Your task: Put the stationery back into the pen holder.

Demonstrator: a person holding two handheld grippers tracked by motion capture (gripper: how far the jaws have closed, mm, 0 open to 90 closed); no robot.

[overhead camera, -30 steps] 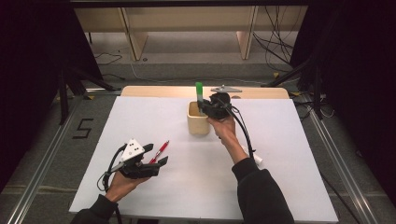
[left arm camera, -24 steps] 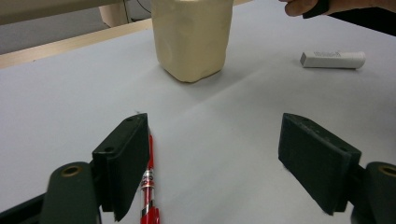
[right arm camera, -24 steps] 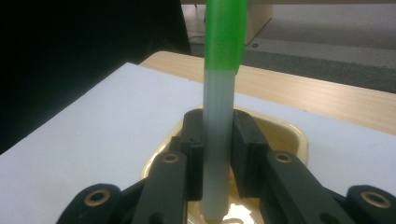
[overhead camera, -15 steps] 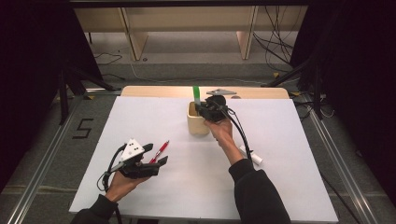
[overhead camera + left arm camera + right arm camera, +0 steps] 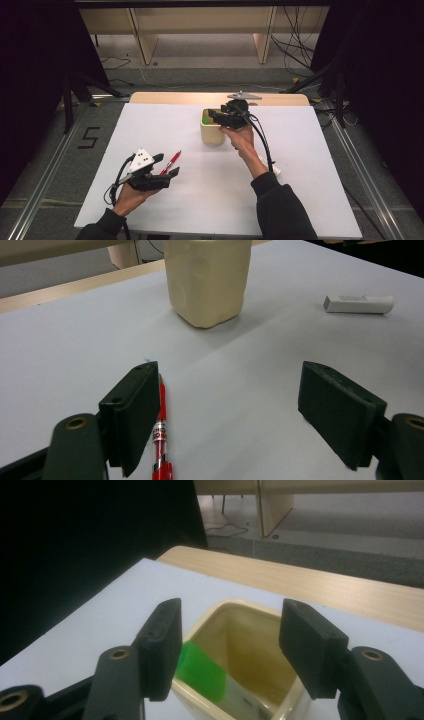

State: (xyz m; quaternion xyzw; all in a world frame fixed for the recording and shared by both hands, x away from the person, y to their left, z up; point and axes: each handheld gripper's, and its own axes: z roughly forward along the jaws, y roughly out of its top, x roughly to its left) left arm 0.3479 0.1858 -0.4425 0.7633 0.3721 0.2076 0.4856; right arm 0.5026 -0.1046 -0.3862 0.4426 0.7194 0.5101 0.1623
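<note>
Just let go of the green marker [image 5: 202, 672] into the cup [image 5: 212, 134]: right tongs [image 5: 227, 647] opening, empty; left tongs [image 5: 240, 415] wide beside red pen [image 5: 161, 440].

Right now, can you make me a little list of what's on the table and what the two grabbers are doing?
cup: cream cup stands on the white table
green marker: green marker leans inside the cup
right gripper: right gripper hangs over the cup, jaws just opened, marker let go
left gripper: left gripper open, low over the table
red pen: red pen lies beside its left jaw
white tube: white tube lies apart
</note>
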